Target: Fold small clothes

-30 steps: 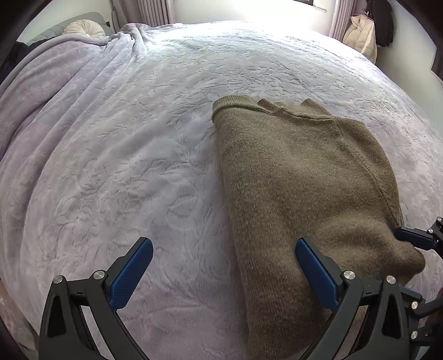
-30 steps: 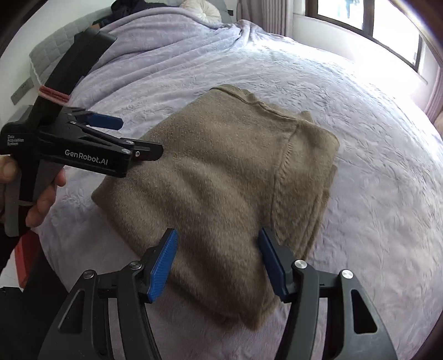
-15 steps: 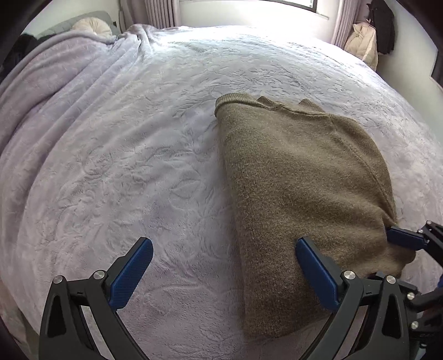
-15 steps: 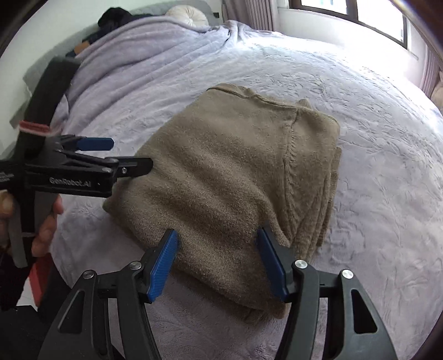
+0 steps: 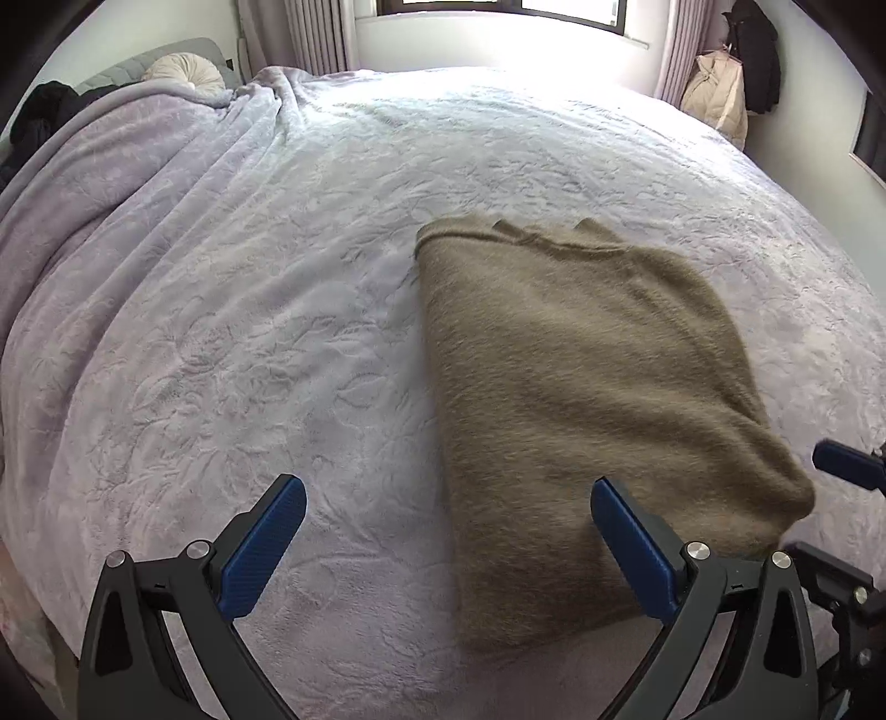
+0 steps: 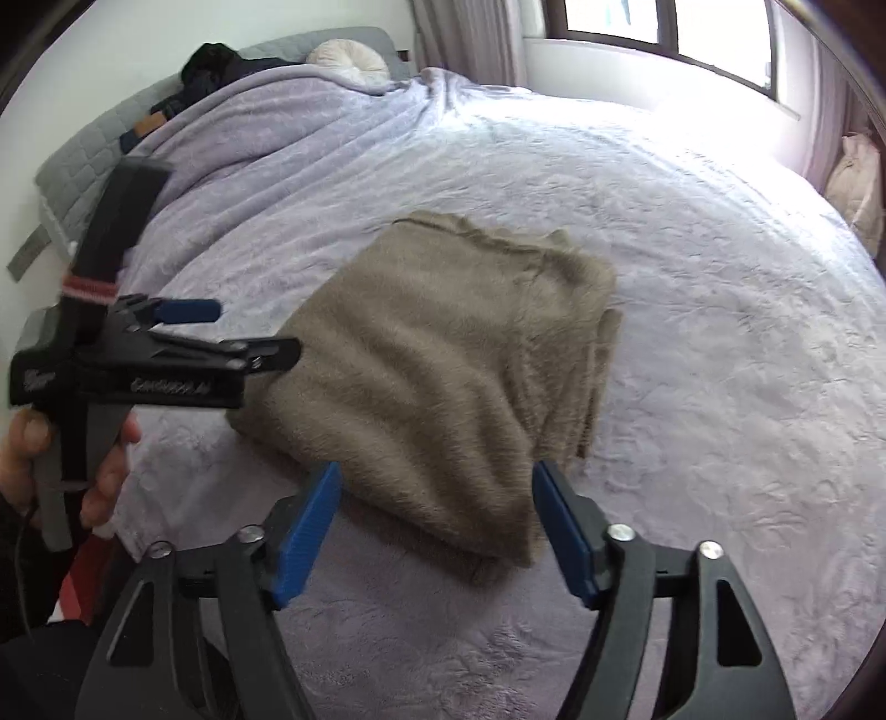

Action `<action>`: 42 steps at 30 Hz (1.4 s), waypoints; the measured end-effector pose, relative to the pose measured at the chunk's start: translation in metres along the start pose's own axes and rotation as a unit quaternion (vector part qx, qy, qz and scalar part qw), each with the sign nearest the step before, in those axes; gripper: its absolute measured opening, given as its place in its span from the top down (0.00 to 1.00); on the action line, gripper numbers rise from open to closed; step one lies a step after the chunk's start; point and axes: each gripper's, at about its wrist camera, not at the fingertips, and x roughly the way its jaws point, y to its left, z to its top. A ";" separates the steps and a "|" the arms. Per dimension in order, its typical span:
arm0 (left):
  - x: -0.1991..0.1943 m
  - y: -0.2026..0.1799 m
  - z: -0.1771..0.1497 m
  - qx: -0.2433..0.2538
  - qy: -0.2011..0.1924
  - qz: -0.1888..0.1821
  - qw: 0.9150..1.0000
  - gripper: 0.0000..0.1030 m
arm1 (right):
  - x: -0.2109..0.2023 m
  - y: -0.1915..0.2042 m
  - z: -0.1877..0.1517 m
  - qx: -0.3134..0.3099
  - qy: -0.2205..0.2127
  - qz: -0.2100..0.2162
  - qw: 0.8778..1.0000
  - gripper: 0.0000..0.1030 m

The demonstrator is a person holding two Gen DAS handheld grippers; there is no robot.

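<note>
A folded olive-brown knit sweater (image 5: 581,399) lies flat on the lavender bedspread (image 5: 249,332); it also shows in the right wrist view (image 6: 443,376). My left gripper (image 5: 448,548) is open and empty, held above the sweater's near left edge; it also shows in the right wrist view (image 6: 221,338) at the sweater's left side. My right gripper (image 6: 437,531) is open and empty, above the sweater's near edge. One of its blue fingertips (image 5: 847,465) shows at the right edge of the left wrist view.
A round cream pillow (image 5: 185,69) and dark clothes (image 6: 216,61) lie at the head of the bed. A window (image 6: 664,27) with curtains is at the far side. A beige coat (image 5: 714,94) hangs at the far right. The bed's near edge is just below the grippers.
Both grippers have pulled back and up from the sweater, staying open. The sweater now looks smaller and farther off, and it has not moved on the bed.
</note>
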 end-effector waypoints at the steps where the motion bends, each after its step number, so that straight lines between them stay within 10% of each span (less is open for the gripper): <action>1: -0.002 -0.003 0.001 0.002 -0.002 0.000 1.000 0.00 | -0.001 -0.001 0.004 0.004 0.003 -0.013 1.000 0.24; 42: -0.014 -0.022 -0.012 -0.025 -0.013 0.041 0.999 0.00 | 0.021 0.004 0.019 0.052 0.076 -0.113 0.989 0.24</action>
